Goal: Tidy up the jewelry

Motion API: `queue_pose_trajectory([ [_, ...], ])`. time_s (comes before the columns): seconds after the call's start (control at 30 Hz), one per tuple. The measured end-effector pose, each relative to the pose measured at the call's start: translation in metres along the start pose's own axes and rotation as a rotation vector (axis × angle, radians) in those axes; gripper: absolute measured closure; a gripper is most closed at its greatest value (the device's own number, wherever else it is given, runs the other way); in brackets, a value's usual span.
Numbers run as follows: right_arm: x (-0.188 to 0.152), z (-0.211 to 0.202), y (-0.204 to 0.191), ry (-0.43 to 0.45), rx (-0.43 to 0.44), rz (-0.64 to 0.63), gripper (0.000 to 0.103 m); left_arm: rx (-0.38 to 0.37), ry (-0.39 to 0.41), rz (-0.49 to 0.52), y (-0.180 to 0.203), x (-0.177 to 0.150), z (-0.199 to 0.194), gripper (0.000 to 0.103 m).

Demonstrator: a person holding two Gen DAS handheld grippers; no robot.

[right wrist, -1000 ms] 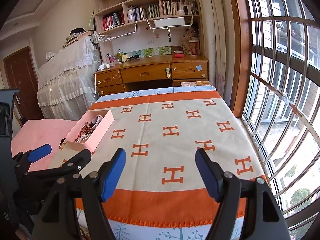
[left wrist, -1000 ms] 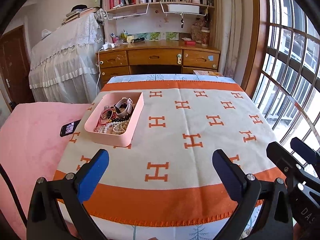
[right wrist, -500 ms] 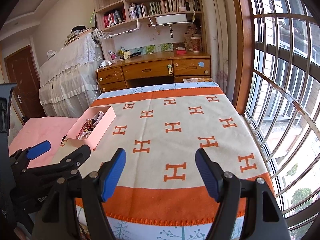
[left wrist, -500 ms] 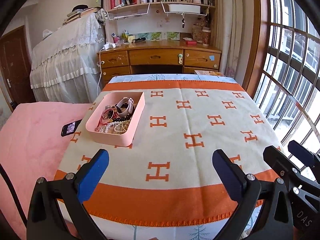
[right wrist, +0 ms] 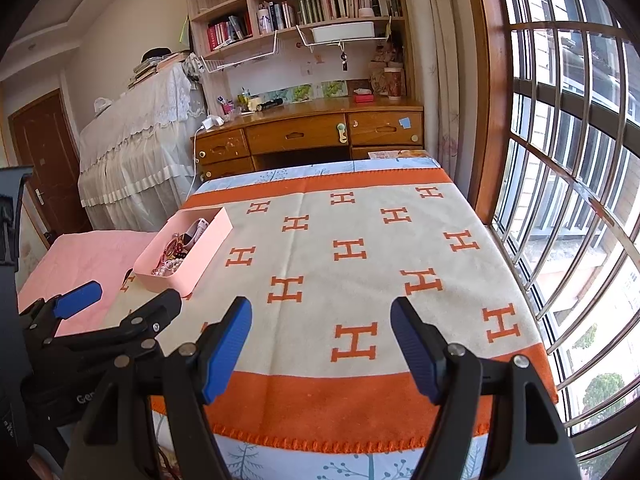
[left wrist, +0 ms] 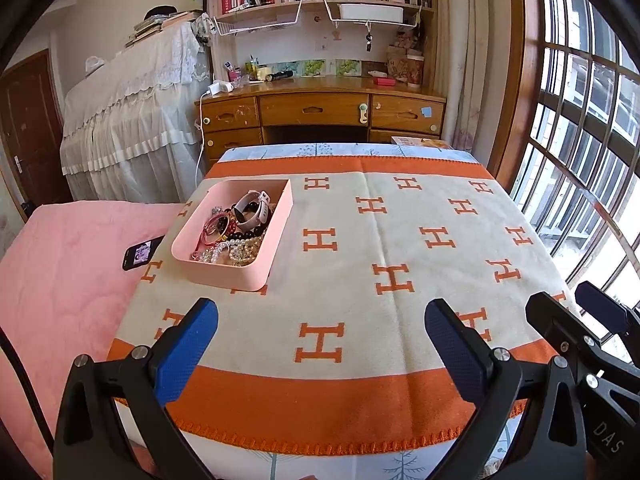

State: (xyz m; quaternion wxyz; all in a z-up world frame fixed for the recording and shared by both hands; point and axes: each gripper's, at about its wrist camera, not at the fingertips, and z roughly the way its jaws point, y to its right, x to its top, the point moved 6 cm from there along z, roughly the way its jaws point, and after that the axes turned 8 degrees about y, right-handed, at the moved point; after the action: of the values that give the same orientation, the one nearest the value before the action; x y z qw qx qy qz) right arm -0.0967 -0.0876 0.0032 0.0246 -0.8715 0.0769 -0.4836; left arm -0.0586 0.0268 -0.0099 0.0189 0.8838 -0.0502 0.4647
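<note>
Fingers point(left wrist: 450, 338) spread wide and empty on both our grippers, we've edged closer to the shallow pink rectangular tray point(left wrist: 240, 276) where the jumbled beads, bangles and watch point(left wrist: 236, 228) already lie.

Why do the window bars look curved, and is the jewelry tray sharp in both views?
Fisheye distortion bows the window bars in both views; the left wrist view shows the pink tray sharp and evenly daylit, the right wrist view smaller, contents harder to read.
</note>
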Motion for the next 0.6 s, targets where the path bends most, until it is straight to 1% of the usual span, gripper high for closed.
queue_pose_trajectory([
  [0.6, -0.0027, 0.0038, -0.0017, -0.014, 0.003, 0.002, 0.030, 0.001, -0.006, -0.001, -0.0036, -0.0011, 0.0026, 0.001],
])
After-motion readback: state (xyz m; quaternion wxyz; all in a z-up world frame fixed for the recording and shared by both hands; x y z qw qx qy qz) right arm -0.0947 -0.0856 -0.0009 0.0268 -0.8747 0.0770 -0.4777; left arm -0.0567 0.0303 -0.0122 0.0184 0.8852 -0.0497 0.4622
